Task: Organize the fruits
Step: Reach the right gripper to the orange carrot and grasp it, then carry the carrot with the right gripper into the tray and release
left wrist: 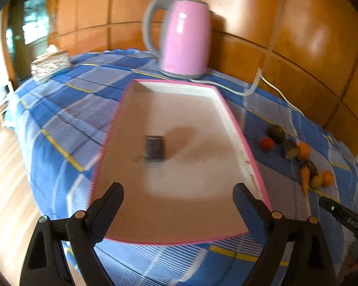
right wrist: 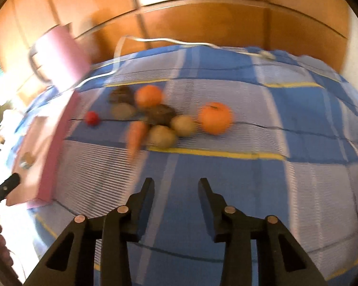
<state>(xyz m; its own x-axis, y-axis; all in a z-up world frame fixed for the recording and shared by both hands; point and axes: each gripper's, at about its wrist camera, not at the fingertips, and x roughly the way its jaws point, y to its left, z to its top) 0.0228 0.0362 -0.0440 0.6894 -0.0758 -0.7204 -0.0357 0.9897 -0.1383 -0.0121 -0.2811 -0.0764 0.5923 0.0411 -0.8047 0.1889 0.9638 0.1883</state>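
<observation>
While the left gripper (left wrist: 177, 199) fingers spread wide over the tray (left wrist: 231, 116), the right gripper (right wrist: 176, 191) fingers stand narrower, empty.

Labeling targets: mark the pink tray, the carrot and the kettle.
pink tray (left wrist: 229, 119), left wrist view, on its right inner wall.
carrot (right wrist: 136, 134), right wrist view, on its thick middle.
kettle (left wrist: 186, 40), left wrist view, on its pink body.

Bright daylight comes in at the left of both views, blowing out that edge, with glare patches on the glossy wooden wall (left wrist: 262, 23). Right wrist view is heavily motion-blurred, fruits (right wrist: 160, 116) smeared. Strong fisheye bending and dark corners.
</observation>
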